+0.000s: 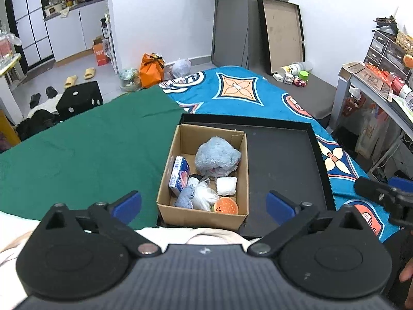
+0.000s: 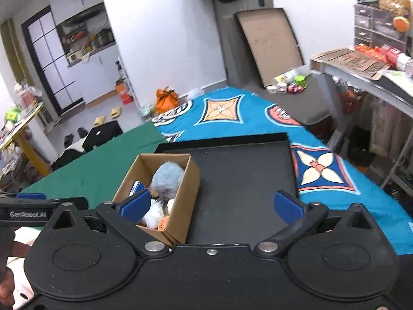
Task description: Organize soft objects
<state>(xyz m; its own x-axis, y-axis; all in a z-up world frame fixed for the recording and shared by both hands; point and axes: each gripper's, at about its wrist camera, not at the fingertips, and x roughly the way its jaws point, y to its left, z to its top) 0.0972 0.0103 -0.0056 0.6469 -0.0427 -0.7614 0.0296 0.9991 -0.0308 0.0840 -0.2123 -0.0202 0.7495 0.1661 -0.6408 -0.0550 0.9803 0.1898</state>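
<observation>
Now both tongs stand wide apart and hold nothing: the left tongs [image 1: 204, 204] hang above the near end of the cardboard box [image 1: 178, 152], and the right tongs [image 2: 211, 205] hang over the bare floor of the black tray [image 2: 245, 180] beside it. The box sits in the left part of this tray, which lies on a bed covered with a blue patterned blanket [image 1: 232, 90] and a green cloth [image 1: 90, 142].

The soft objects are already inside the box: a fluffy blue-grey plush [image 1: 215, 156] at the far side, a tissue pack [image 1: 179, 175] leaning on the left wall, a white roll [image 1: 226, 186], a thin plastic bag [image 1: 204, 197] and a small orange burger-like toy [image 1: 227, 205] near the front (what lies under them I cannot tell).

The tray holds nothing else, so I judge the sorting is almost done. The risk from here is small but real: the box is light and open, and a low pass of a finger over its rim could tip or push it, or the plush, which sits high, could be dragged out
</observation>
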